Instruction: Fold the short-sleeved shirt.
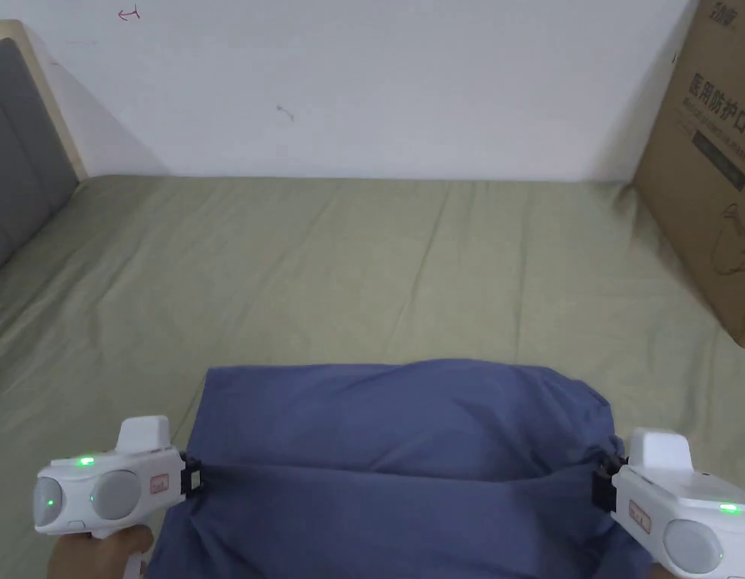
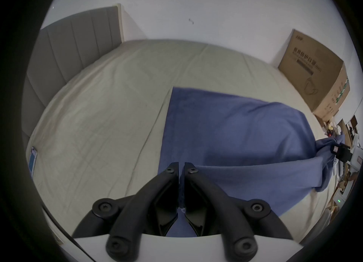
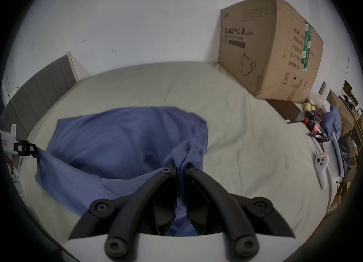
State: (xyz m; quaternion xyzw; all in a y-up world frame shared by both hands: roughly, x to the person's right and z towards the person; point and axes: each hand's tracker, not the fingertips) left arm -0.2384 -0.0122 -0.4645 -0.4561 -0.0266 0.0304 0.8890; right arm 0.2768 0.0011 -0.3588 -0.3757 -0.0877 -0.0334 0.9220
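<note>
Both grippers (image 2: 181,165) (image 3: 179,168) clamp blue shirt (image 1: 409,422); printed cardboard box (image 1: 710,181) nearby.

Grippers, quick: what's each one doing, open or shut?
Left gripper: shut on the blue cotton short-sleeved shirt.
Right gripper: shut on the same shirt's other side.

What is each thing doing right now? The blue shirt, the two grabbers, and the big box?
blue shirt: partly folded on the bed, near edge lifted and stretched taut.
left gripper: shut on the shirt's left side.
right gripper: shut on bunched cloth at the right side.
cardboard box: closed, standing on the bed.
</note>
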